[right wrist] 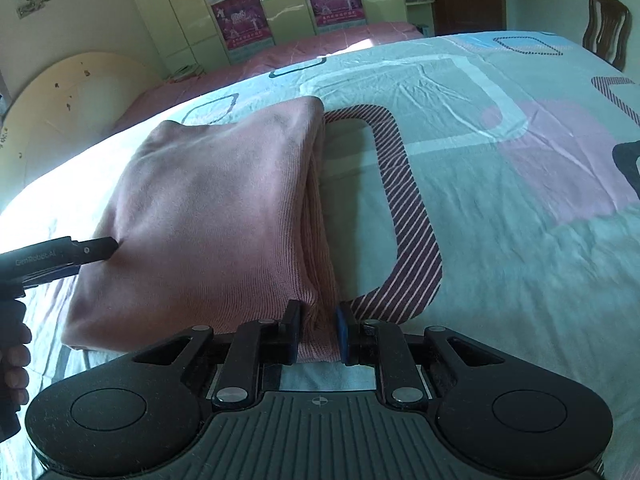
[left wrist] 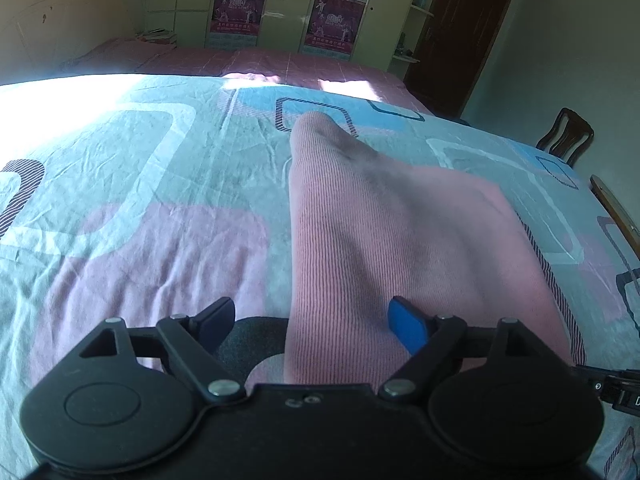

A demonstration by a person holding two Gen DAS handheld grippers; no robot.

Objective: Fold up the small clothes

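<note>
Pink ribbed knit garment [right wrist: 208,216], already folded into a thick block, lying on a bed with a pale teal bedsheet [right wrist: 500,240] printed with pink patches and striped rounded rectangles.

Right tongs [right wrist: 318,334] pressed in on the near right corner of the garment, pinching the stacked folded edge between black pad and blue pad. Long axis of the block running away from these tongs, toward the far side of the bed; bulk of the cloth lying ahead and to their left.

Left tongs [left wrist: 312,320] spread wide, not gripping; garment [left wrist: 380,240] directly ahead and passing between the open fingers, left edge of the cloth roughly centred in the gap. In the right wrist view, tip of the left tongs [right wrist: 96,250] touching the left side of the block, beside the hand [right wrist: 14,364] on its handle.

Likely judgement: right hand alone has a hold, left hand placed to close on the opposite side, so any next fold or lift hinging on the two sides of the block.

Beyond the bed: second bed under a pink cover [left wrist: 280,66], pale wardrobe [left wrist: 280,0] with pink posters, dark door [left wrist: 464,28], wooden chair [left wrist: 564,136]. Strong sunlight across the far-left sheet.
</note>
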